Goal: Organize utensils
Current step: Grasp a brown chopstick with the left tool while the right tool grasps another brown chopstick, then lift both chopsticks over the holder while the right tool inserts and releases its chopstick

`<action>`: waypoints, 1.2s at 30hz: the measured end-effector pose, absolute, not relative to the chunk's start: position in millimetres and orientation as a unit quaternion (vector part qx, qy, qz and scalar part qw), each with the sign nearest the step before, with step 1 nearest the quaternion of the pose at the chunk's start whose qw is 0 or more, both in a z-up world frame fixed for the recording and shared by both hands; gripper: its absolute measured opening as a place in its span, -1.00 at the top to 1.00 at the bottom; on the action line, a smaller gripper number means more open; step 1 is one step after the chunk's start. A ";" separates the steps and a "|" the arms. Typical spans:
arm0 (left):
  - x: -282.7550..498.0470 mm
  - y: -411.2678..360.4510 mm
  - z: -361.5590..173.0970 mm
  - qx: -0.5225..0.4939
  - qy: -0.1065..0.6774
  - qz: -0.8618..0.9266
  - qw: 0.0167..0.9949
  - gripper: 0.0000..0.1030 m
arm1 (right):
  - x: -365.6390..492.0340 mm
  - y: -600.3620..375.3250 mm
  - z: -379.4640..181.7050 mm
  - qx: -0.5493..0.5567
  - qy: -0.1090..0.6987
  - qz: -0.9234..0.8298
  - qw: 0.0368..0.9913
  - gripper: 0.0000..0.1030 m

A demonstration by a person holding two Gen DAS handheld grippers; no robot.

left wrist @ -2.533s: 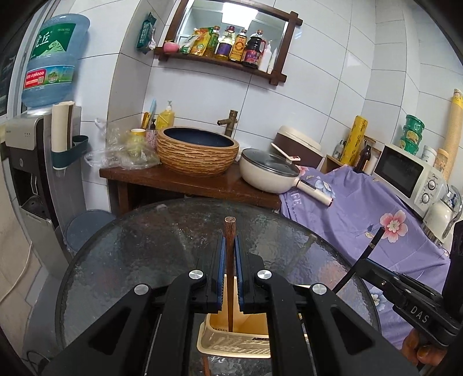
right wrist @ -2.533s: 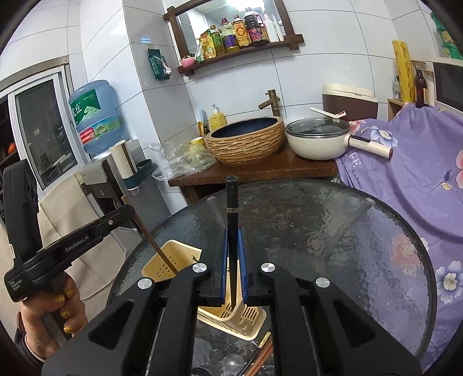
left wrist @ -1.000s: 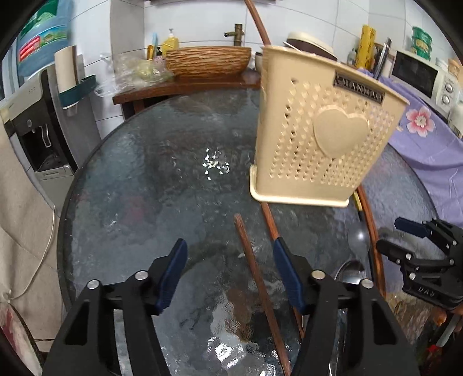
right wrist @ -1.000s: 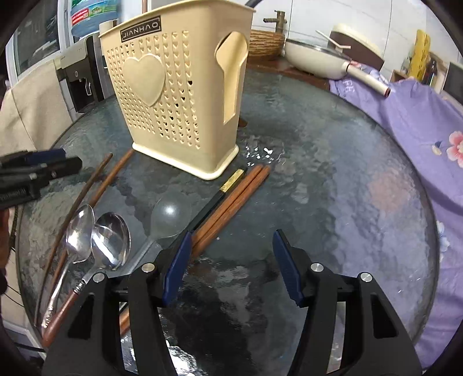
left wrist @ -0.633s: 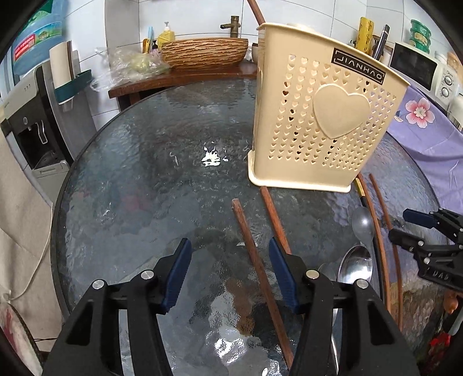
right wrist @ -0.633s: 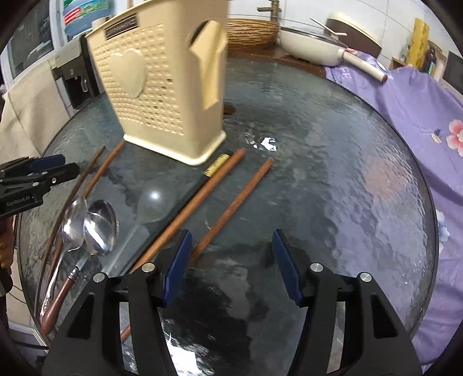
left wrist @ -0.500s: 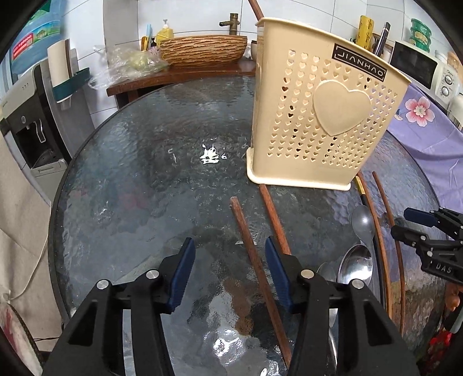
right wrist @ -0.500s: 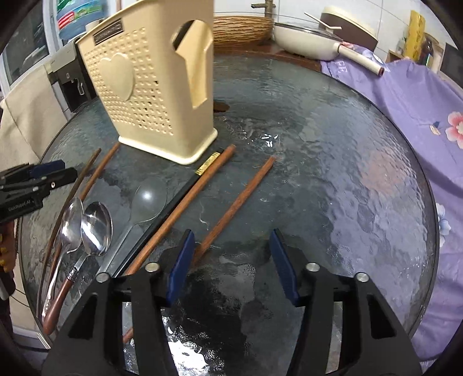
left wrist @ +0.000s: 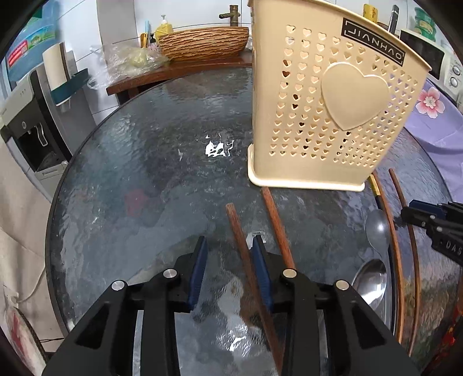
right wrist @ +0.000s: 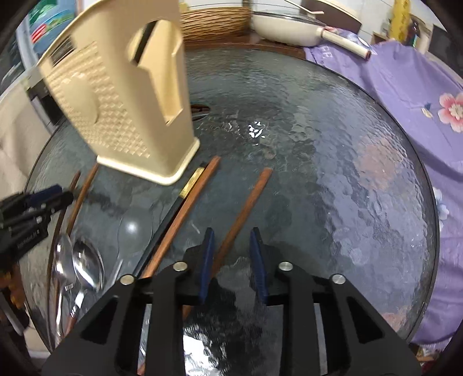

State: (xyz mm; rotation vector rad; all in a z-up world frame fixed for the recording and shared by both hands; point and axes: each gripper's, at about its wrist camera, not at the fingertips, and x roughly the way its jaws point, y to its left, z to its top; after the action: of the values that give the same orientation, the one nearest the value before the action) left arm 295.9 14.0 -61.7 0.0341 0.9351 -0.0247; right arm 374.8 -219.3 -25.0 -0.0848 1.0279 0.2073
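A cream perforated utensil holder (left wrist: 332, 115) stands on the round glass table (left wrist: 144, 162); it also shows in the right wrist view (right wrist: 127, 101). My left gripper (left wrist: 230, 248) is open, low over the table, with a brown chopstick (left wrist: 240, 240) lying between its pads. My right gripper (right wrist: 231, 243) is open, straddling another brown chopstick (right wrist: 246, 199). More chopsticks (right wrist: 185, 208), a black one with a gold band (right wrist: 191, 179) and metal spoons (right wrist: 86, 266) lie beside the holder.
A wooden side table with a woven basin (left wrist: 202, 43) and a white pan (right wrist: 286, 26) stands behind. A purple floral cloth (right wrist: 405, 86) covers a counter to the right. A water dispenser (left wrist: 31, 115) stands at left.
Both grippers let go of their chopsticks into the holder, came down to the table, and have narrowed around a chopstick lying on the glass.
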 end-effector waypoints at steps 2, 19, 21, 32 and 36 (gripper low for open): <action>300.5 11.9 -61.3 0.018 0.452 -0.011 0.892 0.56 | 384.1 -221.0 -24.8 -0.028 0.495 0.088 0.864 0.65; 317.2 5.8 -61.7 0.013 0.454 -0.003 0.891 0.83 | 416.7 -214.4 -28.5 -0.006 0.500 0.061 0.864 0.79; 318.1 5.2 -62.1 0.011 0.452 -0.002 0.892 0.84 | 414.6 -216.1 -28.4 -0.003 0.497 0.062 0.866 0.81; 321.6 15.1 -60.9 -0.014 0.448 -0.005 0.894 0.87 | 411.3 -235.5 -25.8 0.039 0.476 0.077 0.875 0.86; 320.2 21.3 -52.2 -0.028 0.439 -0.011 0.898 0.87 | 405.8 -244.2 -16.1 0.060 0.458 0.095 0.882 0.86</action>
State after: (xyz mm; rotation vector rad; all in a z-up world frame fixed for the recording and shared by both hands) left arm 320.2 21.3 -52.2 -0.0570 0.9100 -0.0220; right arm 405.8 -244.2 -16.1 0.1246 0.9528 0.1973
